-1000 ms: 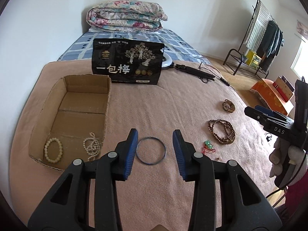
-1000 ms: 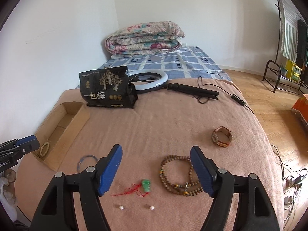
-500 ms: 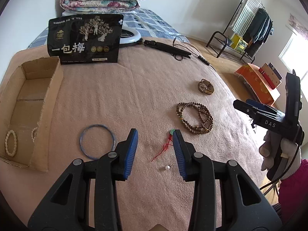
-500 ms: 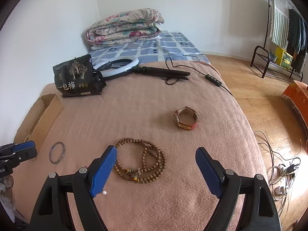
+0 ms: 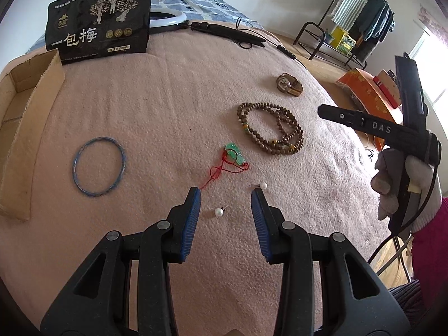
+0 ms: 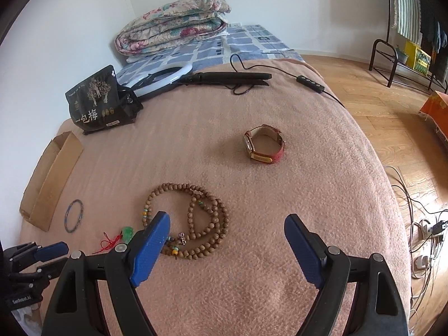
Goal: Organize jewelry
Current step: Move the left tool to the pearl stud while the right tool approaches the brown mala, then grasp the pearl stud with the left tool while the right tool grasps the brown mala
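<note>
pearl earring (image 5: 218, 212) lying on the pink blanket (image 5: 168, 98), sitting between left gripper (image 5: 225, 203) jaws, gaping, not touching.
tiny, light, round & slippery w/ thin post; likely rolling, so pinching ball square. right gripper (image 6: 225, 236) hanging released over wooden bead necklace (image 6: 193, 218).

You can read three big white Chinese signs, 一包梅, on the black snack bag (image 5: 98, 19). The small print on that bag is too tiny to read. The letters DAS stand in white on the right gripper (image 5: 380, 128).
</note>
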